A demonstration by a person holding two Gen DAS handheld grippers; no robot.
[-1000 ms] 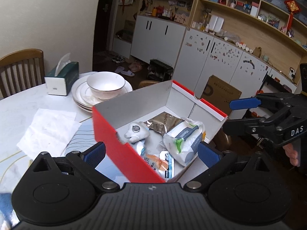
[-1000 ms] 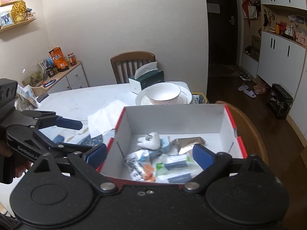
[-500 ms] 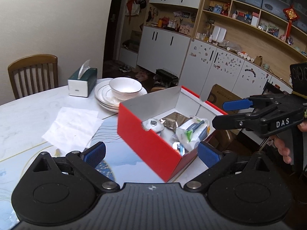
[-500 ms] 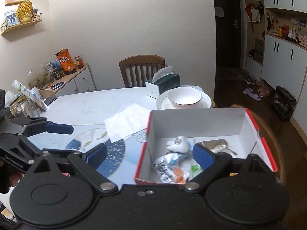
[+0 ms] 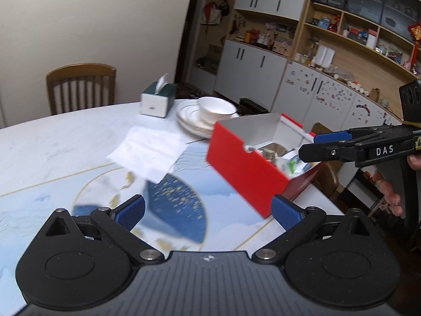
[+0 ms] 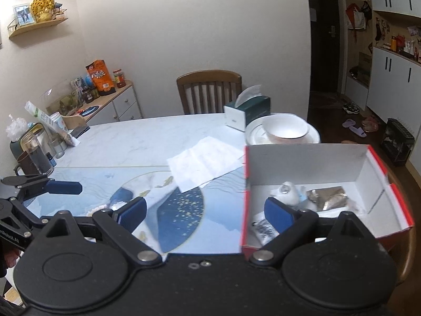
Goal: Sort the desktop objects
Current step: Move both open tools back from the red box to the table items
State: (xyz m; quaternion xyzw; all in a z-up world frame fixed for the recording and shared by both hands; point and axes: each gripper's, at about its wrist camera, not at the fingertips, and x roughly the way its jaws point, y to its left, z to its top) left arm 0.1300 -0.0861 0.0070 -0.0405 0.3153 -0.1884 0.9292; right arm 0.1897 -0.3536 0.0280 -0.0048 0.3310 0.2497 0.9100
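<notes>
A red cardboard box (image 5: 244, 169) with a white inside (image 6: 305, 158) stands at the table's right edge. In it lie a white toy figure (image 6: 285, 194), a brown foil pouch (image 6: 329, 196) and several small packets (image 6: 263, 229). My left gripper (image 5: 208, 212) hangs open and empty above the blue patterned tabletop, short of the box. My right gripper (image 6: 205, 212) is open and empty too, its right finger over the box's near corner. Each gripper shows in the other's view: the right gripper (image 5: 309, 146) by the box, the left gripper (image 6: 52, 183) at far left.
A white paper napkin (image 6: 205, 163) lies mid-table. Behind it are a green tissue box (image 6: 247, 112) and a white bowl on stacked plates (image 6: 285, 129). A wooden chair (image 6: 209, 89) stands at the far side. Glass jars and a mug (image 6: 36, 155) crowd the left edge.
Both grippers have drawn back and up from the box, which now looks smaller and farther right. Both stayed open and empty. The box's contents have not moved.
</notes>
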